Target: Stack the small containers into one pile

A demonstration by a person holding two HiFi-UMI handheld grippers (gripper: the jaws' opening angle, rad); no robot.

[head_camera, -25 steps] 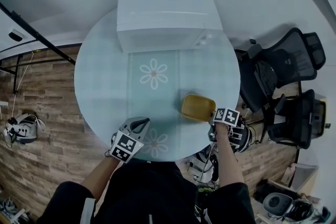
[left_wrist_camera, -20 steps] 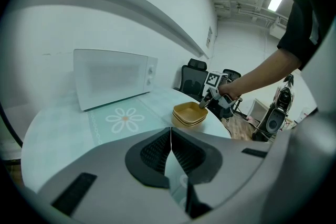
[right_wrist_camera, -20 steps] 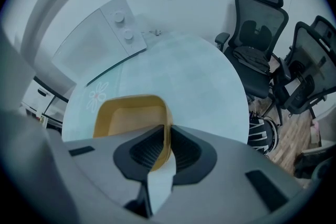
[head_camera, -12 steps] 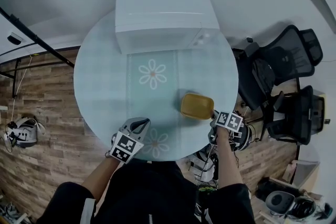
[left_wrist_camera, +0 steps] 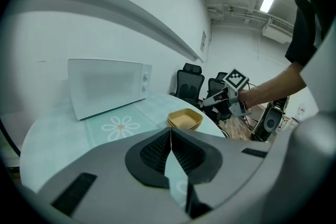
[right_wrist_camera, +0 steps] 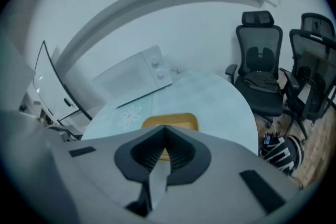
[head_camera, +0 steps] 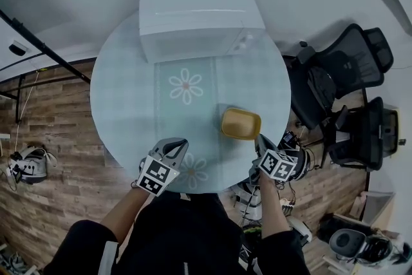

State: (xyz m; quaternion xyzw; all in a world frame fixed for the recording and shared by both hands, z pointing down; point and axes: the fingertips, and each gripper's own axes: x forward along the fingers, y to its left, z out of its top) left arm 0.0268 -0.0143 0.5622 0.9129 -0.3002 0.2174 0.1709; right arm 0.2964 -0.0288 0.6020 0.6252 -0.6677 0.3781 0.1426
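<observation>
My right gripper [head_camera: 259, 140] has its jaws together, pad to pad. They have just been closing, and nothing is between them. My left gripper [head_camera: 176, 146] is likewise closed on nothing, its ribbed pads meeting at the tips. Neither gripper touches a container.

The containers [head_camera: 241, 123] sit as one yellow nested pile on the table [head_camera: 129, 100]. The pile is just ahead of the right gripper but apart from it, and well to the right of the left gripper. In the left gripper view the pile shows layered rims, so it holds more than one container; the count cannot be read.

Status: no loose container shows anywhere on the table. The only other thing on it is the microwave [head_camera: 199, 13] at the far edge. Judged from this, stacking is complete. Remaining: nothing to pick up; at most, hold both grippers clear of the pile
</observation>
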